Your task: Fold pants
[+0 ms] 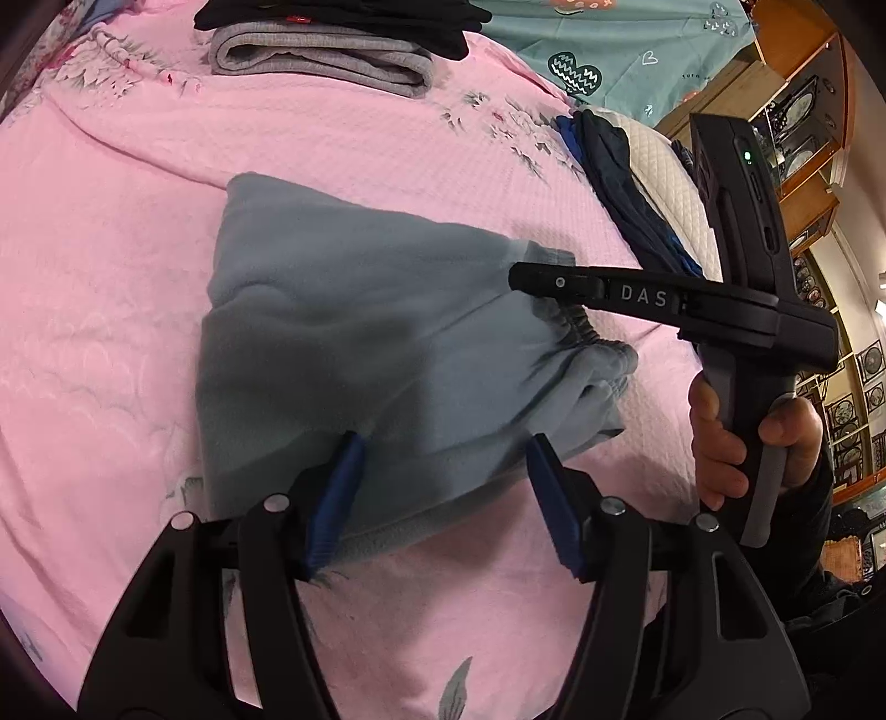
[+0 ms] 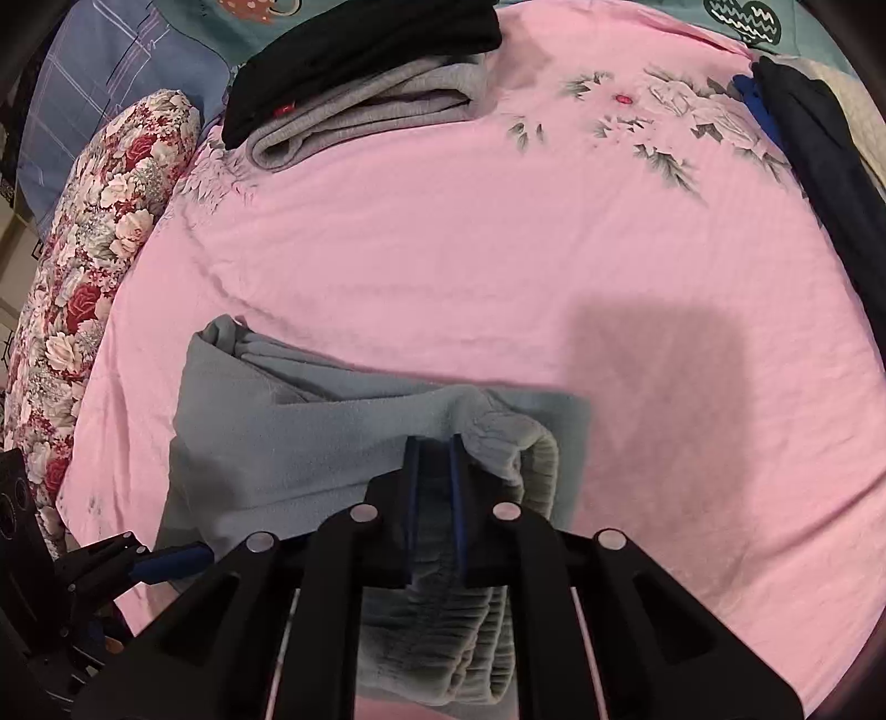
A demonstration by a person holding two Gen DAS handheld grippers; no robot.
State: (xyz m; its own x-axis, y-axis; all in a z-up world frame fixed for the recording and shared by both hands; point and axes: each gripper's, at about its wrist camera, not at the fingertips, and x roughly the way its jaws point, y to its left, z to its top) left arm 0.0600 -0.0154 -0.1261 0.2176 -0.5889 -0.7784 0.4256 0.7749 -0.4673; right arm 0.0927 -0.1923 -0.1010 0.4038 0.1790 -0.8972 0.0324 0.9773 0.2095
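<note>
Light blue-grey fleece pants (image 1: 354, 332) lie folded into a thick bundle on the pink bedspread (image 1: 111, 277). My left gripper (image 1: 443, 487) is open, its blue pads either side of the bundle's near edge, gripping nothing. My right gripper (image 2: 433, 487) is shut on the pants' gathered elastic waistband (image 2: 498, 443) and holds that end up over the bundle (image 2: 266, 443). In the left wrist view the right gripper (image 1: 531, 277) reaches in from the right over the waistband (image 1: 587, 332). The left gripper shows at the lower left of the right wrist view (image 2: 166, 559).
A folded grey garment (image 1: 321, 61) with a black one on top (image 1: 343, 16) lies at the far side of the bed. Dark navy clothes (image 1: 626, 194) lie at the right edge. A floral bolster (image 2: 94, 249) lies along the left. Wooden shelves (image 1: 803, 138) stand beyond.
</note>
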